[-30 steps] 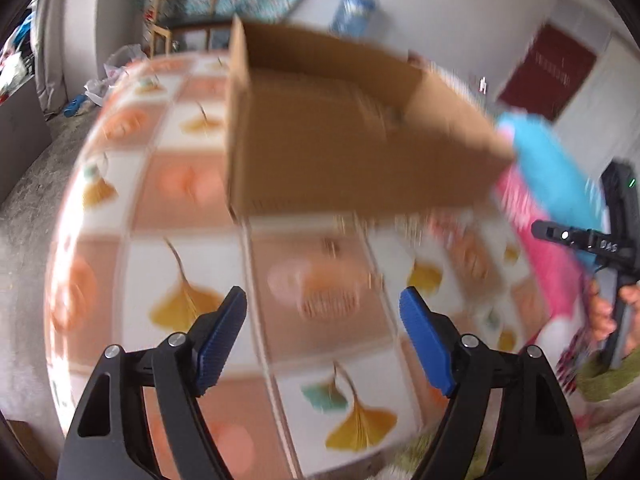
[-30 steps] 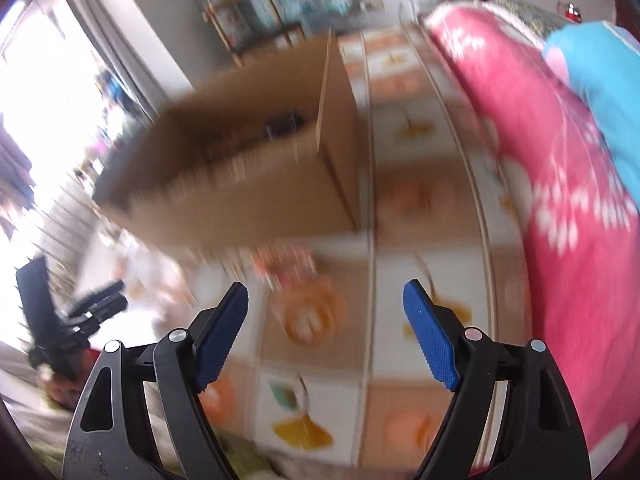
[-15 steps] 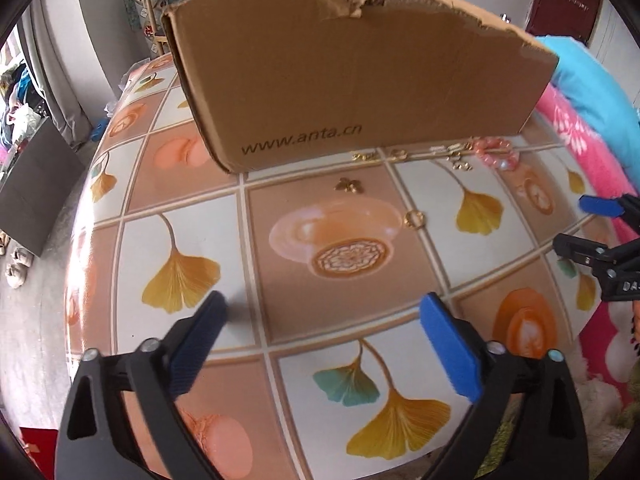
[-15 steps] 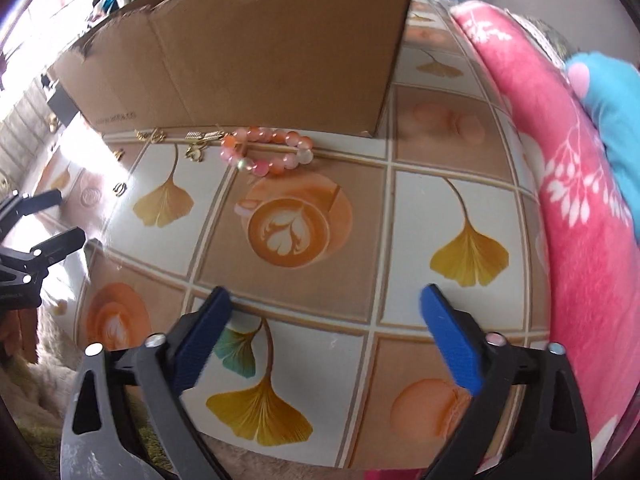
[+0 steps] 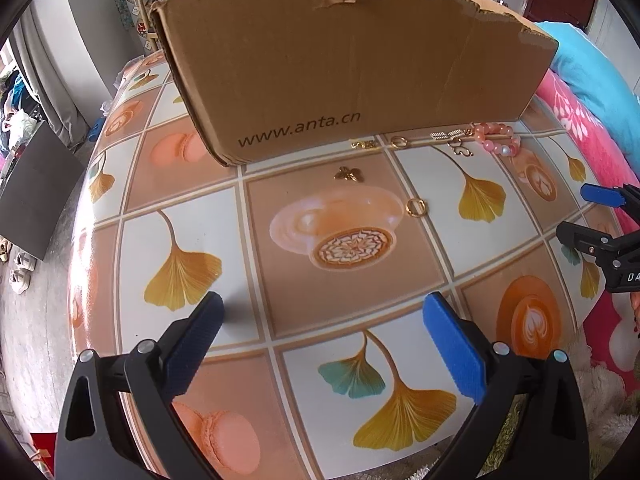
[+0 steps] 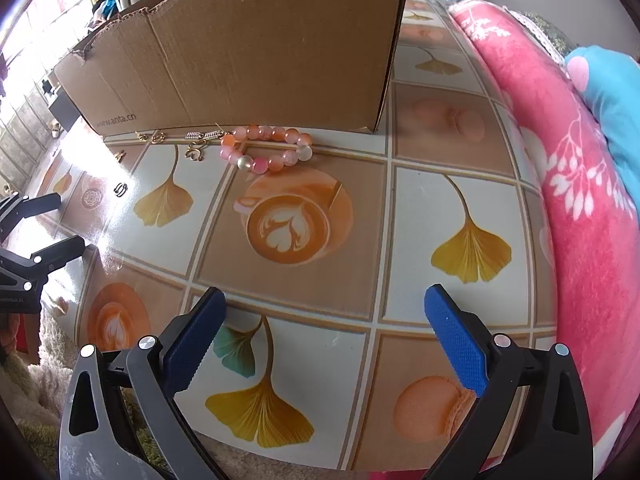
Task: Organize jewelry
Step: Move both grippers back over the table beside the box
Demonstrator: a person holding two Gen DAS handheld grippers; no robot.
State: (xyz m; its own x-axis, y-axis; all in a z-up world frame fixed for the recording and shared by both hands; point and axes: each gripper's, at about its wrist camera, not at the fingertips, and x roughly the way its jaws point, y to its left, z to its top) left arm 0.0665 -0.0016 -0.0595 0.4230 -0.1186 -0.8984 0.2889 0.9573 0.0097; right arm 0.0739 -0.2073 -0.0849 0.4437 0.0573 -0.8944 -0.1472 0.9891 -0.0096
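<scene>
A pink and orange bead bracelet lies on the tiled tablecloth against the front wall of a brown cardboard box. Left of it sit small gold pieces: a bar earring, a swirl charm and a loop. In the left wrist view the bracelet is at the right, with a gold leaf pendant and a gold ring nearer me. My left gripper and right gripper both hang open and empty over the table's near part, well short of the jewelry.
The box has a torn top edge and hides its inside. A pink flowered blanket with a blue cushion borders the table on the right. Each gripper shows at the other view's edge: right gripper, left gripper.
Both grippers have opened wider and tipped down toward the table, so the jewelry by the box came into sharp view. Over the last half second nothing has moved.
</scene>
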